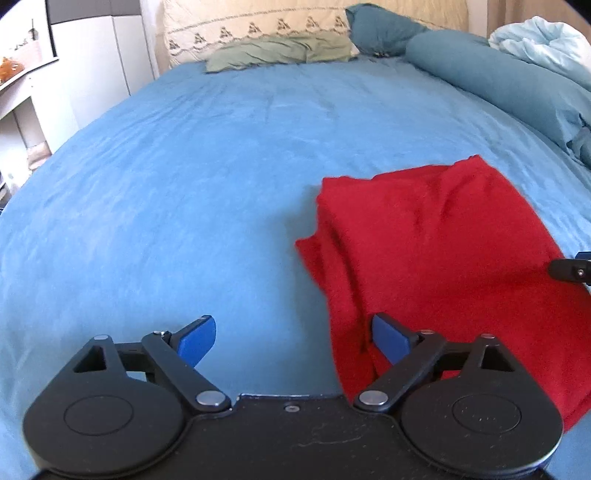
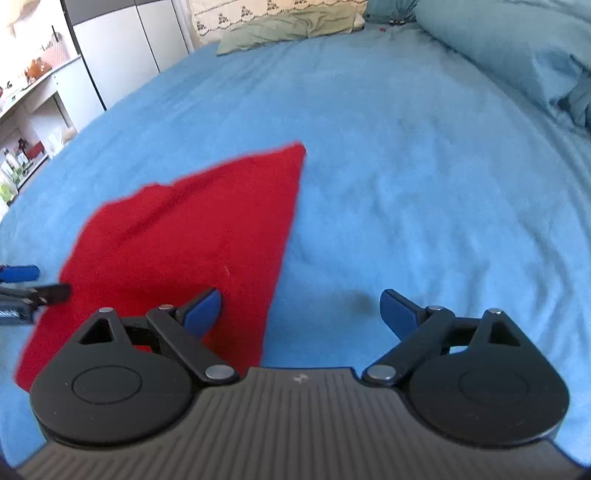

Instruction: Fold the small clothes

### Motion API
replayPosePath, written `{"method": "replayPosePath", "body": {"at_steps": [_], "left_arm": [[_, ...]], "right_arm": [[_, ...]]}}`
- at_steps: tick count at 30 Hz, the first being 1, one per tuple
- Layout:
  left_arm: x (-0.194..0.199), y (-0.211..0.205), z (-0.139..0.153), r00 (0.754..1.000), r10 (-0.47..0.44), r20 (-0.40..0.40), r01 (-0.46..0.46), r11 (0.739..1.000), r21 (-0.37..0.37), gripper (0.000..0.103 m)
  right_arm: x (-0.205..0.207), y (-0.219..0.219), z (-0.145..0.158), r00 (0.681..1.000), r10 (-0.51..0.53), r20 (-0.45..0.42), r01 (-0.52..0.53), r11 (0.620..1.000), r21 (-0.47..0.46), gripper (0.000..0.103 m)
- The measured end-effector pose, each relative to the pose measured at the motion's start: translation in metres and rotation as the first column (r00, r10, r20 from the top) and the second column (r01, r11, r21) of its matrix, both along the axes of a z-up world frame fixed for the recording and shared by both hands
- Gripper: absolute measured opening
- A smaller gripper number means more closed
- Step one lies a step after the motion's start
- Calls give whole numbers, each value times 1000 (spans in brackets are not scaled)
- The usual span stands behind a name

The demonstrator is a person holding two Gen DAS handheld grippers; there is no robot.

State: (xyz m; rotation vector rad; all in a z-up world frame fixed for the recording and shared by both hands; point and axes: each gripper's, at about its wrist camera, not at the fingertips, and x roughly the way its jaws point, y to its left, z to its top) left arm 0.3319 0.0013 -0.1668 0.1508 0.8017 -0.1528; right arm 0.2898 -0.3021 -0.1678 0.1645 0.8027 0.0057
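A red garment lies folded and slightly rumpled on the blue bed sheet. My left gripper is open and empty, with its right finger over the garment's near left edge. In the right wrist view the garment lies to the left. My right gripper is open and empty, its left finger over the garment's near right edge and its right finger over bare sheet. The right gripper's tip shows at the far right of the left wrist view. The left gripper's tip shows at the far left of the right wrist view.
A green pillow and a cream embroidered pillow lie at the head of the bed. A rolled teal duvet runs along the right side. White cabinets and shelves stand left of the bed.
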Motion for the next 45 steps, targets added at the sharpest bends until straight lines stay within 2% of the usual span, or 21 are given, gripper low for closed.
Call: {"method": "replayPosePath", "body": {"at_steps": [4, 7, 10, 13, 15, 17, 20, 24, 28, 33, 39, 45], "left_arm": [[-9, 0, -5, 998, 23, 60, -21, 999, -29, 98], [-25, 2, 16, 995, 30, 93, -28, 999, -25, 94], [-52, 3, 63, 988, 37, 153, -31, 999, -44, 94], [-88, 6, 119, 984, 65, 164, -52, 995, -82, 95], [-117, 9, 153, 981, 80, 177, -61, 992, -110, 102], [-151, 11, 184, 976, 86, 198, -62, 990, -126, 103], [-199, 15, 214, 970, 103, 219, -74, 988, -137, 103], [-246, 16, 229, 971, 120, 209, -95, 987, -128, 103], [-290, 16, 227, 970, 117, 215, -97, 990, -98, 103], [-321, 7, 209, 976, 81, 203, -71, 996, -53, 103], [-334, -3, 190, 983, 56, 175, -52, 998, -32, 103], [-335, -8, 184, 983, 55, 174, -52, 998, -23, 103]], "right_arm": [[-9, 2, -6, 997, 5, 78, -4, 1000, -15, 103], [-20, -1, 13, 992, -3, 124, 3, 1000, 2, 103], [-45, 9, 57, 984, -31, 176, 31, 1000, 6, 103], [-84, 26, 113, 973, -60, 225, 59, 998, 11, 103], [-117, 37, 153, 964, -82, 254, 81, 997, 12, 103], [-149, 50, 189, 961, -97, 261, 101, 995, -3, 103], [-195, 73, 230, 956, -99, 276, 121, 990, -65, 103], [-252, 96, 259, 958, -114, 262, 145, 984, -100, 103], [-300, 114, 261, 968, -126, 216, 158, 978, -135, 103], [-343, 126, 237, 976, -150, 156, 174, 973, -153, 103], [-360, 128, 203, 981, -171, 93, 184, 971, -154, 103], [-361, 128, 191, 983, -171, 69, 179, 972, -154, 103]]}}
